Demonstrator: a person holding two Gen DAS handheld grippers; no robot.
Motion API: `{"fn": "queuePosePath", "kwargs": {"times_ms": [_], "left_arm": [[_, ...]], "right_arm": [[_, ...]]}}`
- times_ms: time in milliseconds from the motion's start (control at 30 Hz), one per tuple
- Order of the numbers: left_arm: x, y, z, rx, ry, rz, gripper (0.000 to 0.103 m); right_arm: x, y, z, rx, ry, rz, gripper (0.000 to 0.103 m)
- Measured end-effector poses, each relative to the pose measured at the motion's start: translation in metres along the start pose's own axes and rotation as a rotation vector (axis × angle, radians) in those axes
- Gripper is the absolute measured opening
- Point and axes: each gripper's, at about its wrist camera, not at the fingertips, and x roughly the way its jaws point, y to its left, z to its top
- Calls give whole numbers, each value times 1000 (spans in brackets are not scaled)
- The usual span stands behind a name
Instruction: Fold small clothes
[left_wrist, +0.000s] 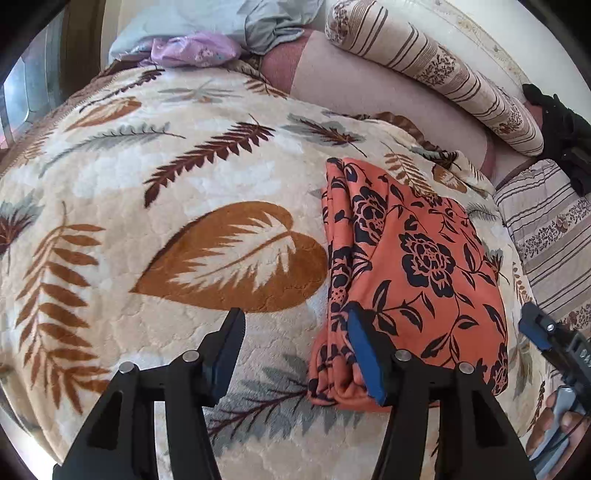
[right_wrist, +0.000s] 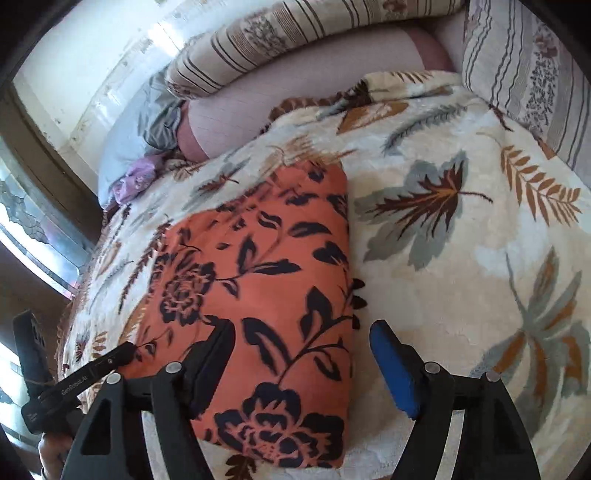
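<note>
Folded cloth (left_wrist: 417, 266) showing orange w/ black floral print; blanket (left_wrist: 155, 206) showing cream w/ brown & grey leaves; pillows (left_wrist: 436, 70) wearing beige stripes.

A bed (left_wrist: 388, 85) covered by a cream leaf-print blanket (left_wrist: 147, 192), with clothes and pillows lying on it.

The folded orange floral garment (left_wrist: 417, 258) lies flat on the blanket, its layered edges stacked along one side. Beyond the blanket's far edge the pale pinkish sheet (right_wrist: 258, 107) shows. On it rest a long striped bolster (left_wrist: 436, 70) against the wall, a striped pillow (left_wrist: 546, 236) at the bed's end, a black item (left_wrist: 557, 125) beside that, and a heap of light blue cloth (left_wrist: 207, 26) with a lilac piece (left_wrist: 195, 50) at the other end.
</note>
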Motion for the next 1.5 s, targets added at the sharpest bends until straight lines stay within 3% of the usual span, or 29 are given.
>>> {"fn": "queuePosePath", "kwargs": {"times_ms": [67, 133, 200, 233, 267, 333, 433, 533, 600, 800, 1133, 1267, 1500], "left_arm": [[0, -1, -6, 41, -15, 28, 59], [16, 0, -11, 83, 25, 70, 59], [19, 5, -11, 58, 44, 100, 59], [15, 7, -9, 37, 51, 111, 59], [9, 7, -8, 27, 56, 119, 59], [-13, 3, -9, 46, 10, 98, 59], [-47, -7, -11, 107, -106, 165, 73], [-78, -18, -15, 127, -191, 170, 83], [-97, -28, -18, 150, -243, 166, 85], [-139, -55, -25, 207, -359, 206, 94], [-163, -77, -29, 200, -355, 201, 94], [-167, -79, -29, 175, -350, 172, 94], [-162, -79, -25, 146, -324, 149, 94]], "right_arm": [[-21, 19, -2, -62, -86, 50, 78], [-24, 33, -8, -100, -105, 111, 78], [11, 43, -19, -135, 35, 134, 80], [37, 37, -28, -105, 154, 90, 79], [52, 28, -33, -60, 220, 51, 74], [35, 30, -33, -60, 144, 37, 70], [1, 53, -30, -128, 64, -8, 75], [-25, 78, -34, -247, 18, -87, 85], [-39, 89, -35, -318, -10, -132, 86], [-80, 94, -46, -353, -44, -205, 86], [-125, 97, -43, -308, -98, -228, 90], [-127, 99, -42, -309, -95, -242, 97], [-122, 102, -42, -320, -90, -257, 98]]}}
